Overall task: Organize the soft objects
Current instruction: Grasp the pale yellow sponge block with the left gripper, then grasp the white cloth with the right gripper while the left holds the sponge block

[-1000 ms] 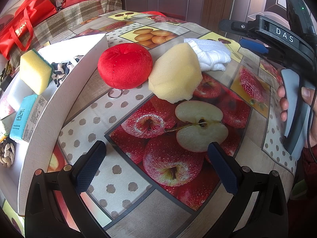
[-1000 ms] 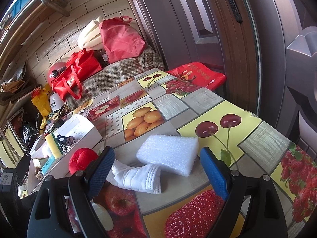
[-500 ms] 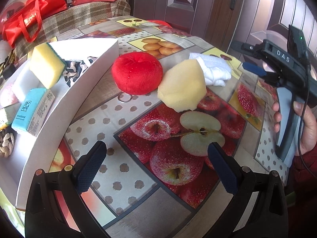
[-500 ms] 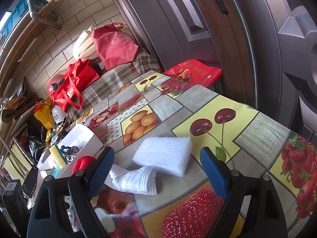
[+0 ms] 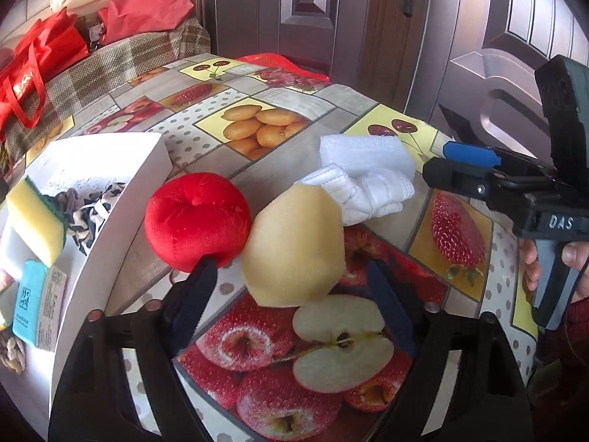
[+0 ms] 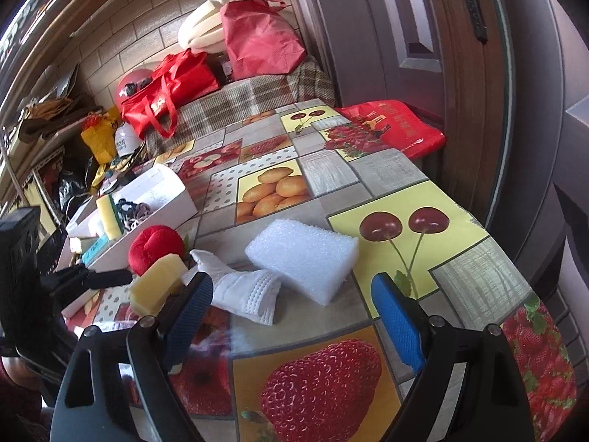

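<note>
Change since earlier frame: compared with a second ago, the left gripper (image 5: pixel 291 276) has been brought up to the yellow sponge wedge (image 5: pixel 296 245), and its fingers, then spread wide over bare tablecloth, are now narrower.
Left gripper: its jaws are closing, with the yellow sponge wedge seen between the two fingertips; whether the pads already press on it cannot be told, and a gap shows at the right fingertip.
Right gripper (image 6: pixel 291 313): the fingers are spread apart and nothing is held between them; it is held above the table by a hand (image 5: pixel 574 258) at the right edge of the left view.
Yellow sponge wedge: laid on the tablecloth (image 5: pixel 368 350), touching or just beside the red plush apple (image 5: pixel 197 223).
Red plush apple: set on the table just beside the long wall of the white box (image 5: pixel 106 254).
White glove (image 6: pixel 244 291): crumpled on the table, between the yellow wedge and the white foam block (image 6: pixel 303 258), against which it lies.
White foam block: flat on the table beside the printed cherries.
White box: open, at the left side of the table; a yellow scouring sponge (image 5: pixel 35 217), a blue packet (image 5: pixel 31 304) and a patterned cloth (image 5: pixel 88 208) are seen inside it.
Background: red bags (image 6: pixel 176 88) are piled on a plaid-covered seat behind the table.
</note>
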A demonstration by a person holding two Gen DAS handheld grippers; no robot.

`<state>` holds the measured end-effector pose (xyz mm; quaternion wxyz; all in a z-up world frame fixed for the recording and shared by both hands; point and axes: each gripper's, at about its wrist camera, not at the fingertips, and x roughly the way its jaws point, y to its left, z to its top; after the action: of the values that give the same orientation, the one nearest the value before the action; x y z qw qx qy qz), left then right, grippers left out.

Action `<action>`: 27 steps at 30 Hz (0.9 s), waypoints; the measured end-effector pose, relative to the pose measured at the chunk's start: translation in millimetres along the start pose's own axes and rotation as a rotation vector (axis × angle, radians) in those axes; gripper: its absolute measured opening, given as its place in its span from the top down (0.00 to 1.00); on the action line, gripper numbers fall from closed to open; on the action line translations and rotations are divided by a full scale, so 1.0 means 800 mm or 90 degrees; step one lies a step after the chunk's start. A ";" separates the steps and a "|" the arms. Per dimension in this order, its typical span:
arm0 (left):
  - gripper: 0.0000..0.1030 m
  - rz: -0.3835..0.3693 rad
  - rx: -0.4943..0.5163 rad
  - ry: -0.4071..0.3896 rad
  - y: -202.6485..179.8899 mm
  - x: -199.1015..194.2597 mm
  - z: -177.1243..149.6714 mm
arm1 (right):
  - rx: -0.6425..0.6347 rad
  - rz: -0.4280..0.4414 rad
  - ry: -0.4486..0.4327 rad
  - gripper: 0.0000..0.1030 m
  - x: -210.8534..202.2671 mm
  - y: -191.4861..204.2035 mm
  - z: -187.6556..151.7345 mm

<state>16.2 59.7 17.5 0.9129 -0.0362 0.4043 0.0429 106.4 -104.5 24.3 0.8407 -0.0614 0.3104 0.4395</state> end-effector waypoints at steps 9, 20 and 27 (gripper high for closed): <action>0.77 0.025 0.015 -0.020 0.007 0.011 -0.003 | -0.110 -0.005 0.021 0.15 0.008 0.030 -0.002; 0.77 0.020 -0.026 -0.038 0.024 -0.004 -0.011 | -0.258 -0.010 0.073 0.15 0.053 0.079 0.000; 0.77 0.101 -0.023 -0.079 0.020 -0.023 -0.019 | -0.322 -0.014 0.118 0.47 0.084 0.095 -0.003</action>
<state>-8.9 73.0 20.5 0.9292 -0.0176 0.3476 0.1246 74.4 -12.2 -3.1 0.7713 -0.3130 0.2655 0.4865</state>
